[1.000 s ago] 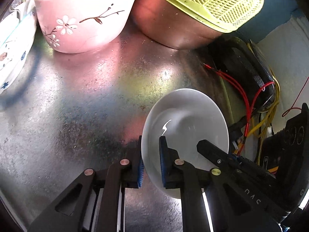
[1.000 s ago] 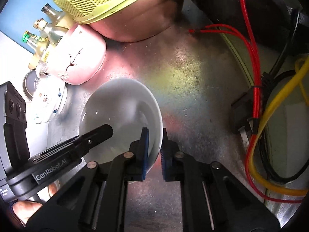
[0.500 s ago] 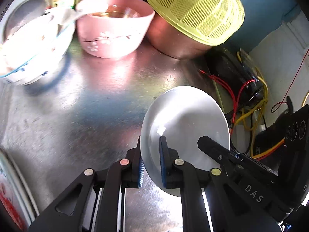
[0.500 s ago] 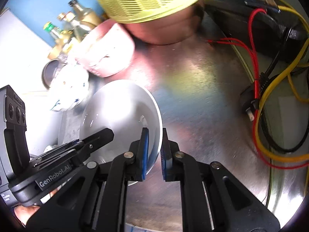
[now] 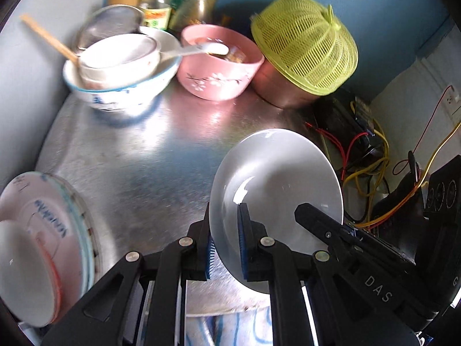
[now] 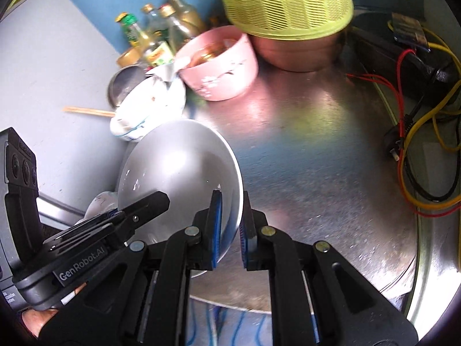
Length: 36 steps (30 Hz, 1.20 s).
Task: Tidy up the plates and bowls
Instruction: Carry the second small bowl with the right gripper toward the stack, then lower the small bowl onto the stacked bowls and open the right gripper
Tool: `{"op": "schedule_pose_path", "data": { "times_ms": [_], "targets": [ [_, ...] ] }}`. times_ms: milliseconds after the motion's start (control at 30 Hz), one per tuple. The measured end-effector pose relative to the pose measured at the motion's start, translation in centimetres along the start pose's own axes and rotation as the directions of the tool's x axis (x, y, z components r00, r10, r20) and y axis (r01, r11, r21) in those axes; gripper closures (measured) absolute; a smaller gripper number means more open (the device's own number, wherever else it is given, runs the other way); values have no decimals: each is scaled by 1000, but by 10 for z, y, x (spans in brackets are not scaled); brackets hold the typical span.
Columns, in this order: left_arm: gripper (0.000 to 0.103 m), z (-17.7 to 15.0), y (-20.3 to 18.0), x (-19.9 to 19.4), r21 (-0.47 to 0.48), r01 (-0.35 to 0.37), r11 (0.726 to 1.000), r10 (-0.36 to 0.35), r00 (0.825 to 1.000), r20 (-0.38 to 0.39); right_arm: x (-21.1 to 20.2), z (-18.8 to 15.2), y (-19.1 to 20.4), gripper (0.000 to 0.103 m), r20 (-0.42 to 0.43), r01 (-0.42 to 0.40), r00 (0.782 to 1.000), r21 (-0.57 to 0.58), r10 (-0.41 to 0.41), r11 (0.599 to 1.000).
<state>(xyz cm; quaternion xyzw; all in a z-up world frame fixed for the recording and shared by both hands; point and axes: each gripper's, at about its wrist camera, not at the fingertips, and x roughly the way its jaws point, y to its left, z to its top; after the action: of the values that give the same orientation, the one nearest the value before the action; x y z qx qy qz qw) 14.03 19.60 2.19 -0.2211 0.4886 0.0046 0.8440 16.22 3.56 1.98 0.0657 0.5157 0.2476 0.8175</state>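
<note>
Glazed white bowl (image 5: 276, 190), held clear above the metal tray (image 5: 138, 155) near its front edge, pinched at opposite sides of the rim: left gripper (image 5: 226, 243) clamped on one side, right gripper (image 6: 230, 229) on the other. Probably rigid, light, slick and breakable (thin rim, so little purchase). Best held low on the rim, kept level, set down gently by the stacked plates (image 5: 43, 239) at the tray's front-left corner.
</note>
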Motion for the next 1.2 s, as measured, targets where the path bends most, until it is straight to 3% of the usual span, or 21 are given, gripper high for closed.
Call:
{"op": "schedule_pose_path", "data": {
  "times_ms": [333,600,900,1200],
  "targets": [
    [91,-19,61,-70,-102,-53,993,64,992,109,-2,-13,88,91,-12,-61,998,-146,60,987],
    [91,-36,128,-111,-205,-111,972,145,976,162,19,-29,159,91,-75,-124,991,-260,108,958],
    [91,-64,185,-115,-289,-172,942,215,969,125,57,-57,210,90,-176,-153,979,-328,98,932],
    [91,-83,209,-97,-312,-180,933,213,975,72,73,-78,224,90,-204,-112,978,-379,35,918]
  ]
}}
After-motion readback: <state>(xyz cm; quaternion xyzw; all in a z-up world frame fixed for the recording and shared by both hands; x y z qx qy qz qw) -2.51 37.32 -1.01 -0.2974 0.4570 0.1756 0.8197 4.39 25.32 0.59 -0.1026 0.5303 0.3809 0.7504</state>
